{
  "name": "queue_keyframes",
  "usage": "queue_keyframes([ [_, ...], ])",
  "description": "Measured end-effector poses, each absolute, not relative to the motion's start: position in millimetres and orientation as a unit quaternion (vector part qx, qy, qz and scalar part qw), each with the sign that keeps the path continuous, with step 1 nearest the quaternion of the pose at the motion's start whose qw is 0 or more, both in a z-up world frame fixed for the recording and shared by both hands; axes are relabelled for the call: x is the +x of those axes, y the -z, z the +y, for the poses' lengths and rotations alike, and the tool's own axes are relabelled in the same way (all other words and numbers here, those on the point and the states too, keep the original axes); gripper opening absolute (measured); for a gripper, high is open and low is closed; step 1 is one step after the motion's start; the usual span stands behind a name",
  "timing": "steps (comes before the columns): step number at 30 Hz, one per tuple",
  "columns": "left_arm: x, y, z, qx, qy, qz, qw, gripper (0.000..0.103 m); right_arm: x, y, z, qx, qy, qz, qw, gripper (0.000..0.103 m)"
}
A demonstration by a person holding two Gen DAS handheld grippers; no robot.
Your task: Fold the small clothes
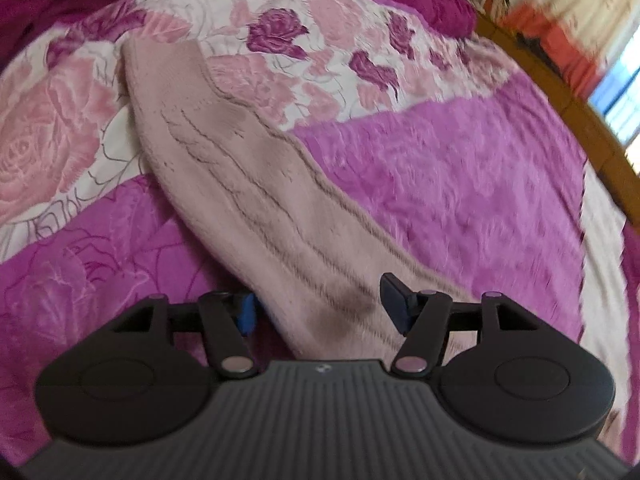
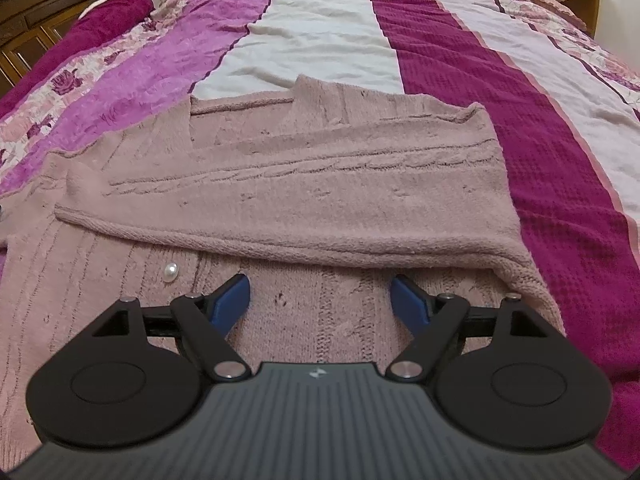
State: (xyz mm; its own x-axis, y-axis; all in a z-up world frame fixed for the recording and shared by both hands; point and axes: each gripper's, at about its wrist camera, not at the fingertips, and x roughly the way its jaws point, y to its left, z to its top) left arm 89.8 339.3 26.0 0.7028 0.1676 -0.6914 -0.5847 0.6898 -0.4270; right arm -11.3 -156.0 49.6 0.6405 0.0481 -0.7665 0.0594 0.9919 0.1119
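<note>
Cardigan on striped bedspread, wooden headboard behind

Soft daylight from a window, motion blur there, sharper right view, fisheye-bent edges.

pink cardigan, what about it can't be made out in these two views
- Left wrist view: the sleeve runs under the camera housing, so its near end is hidden; the window corner is motion-blurred.
- Right wrist view: the cardigan is cut off by the left edge and covered by the right tongs low down; only one pearl button shows.
</note>
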Motion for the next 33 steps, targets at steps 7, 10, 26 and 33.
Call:
queue_keyframes([
  [7,95,-28,340,-0.313,-0.216,0.314,0.87,0.063,-9,-46,-153,0.05,0.002,0.431,0.901,0.09],
  [10,100,-27,336,-0.291,-0.22,0.317,0.876,0.063,-9,-45,-152,0.049,0.001,0.431,0.901,0.091],
  [26,89,-33,342,-0.28,-0.189,0.29,0.895,0.011,-10,-44,-149,0.047,0.0,0.427,0.903,0.093],
  [33,75,-67,322,-0.256,-0.139,0.248,0.924,0.009,-10,-44,-149,0.047,0.0,0.427,0.903,0.093],
])
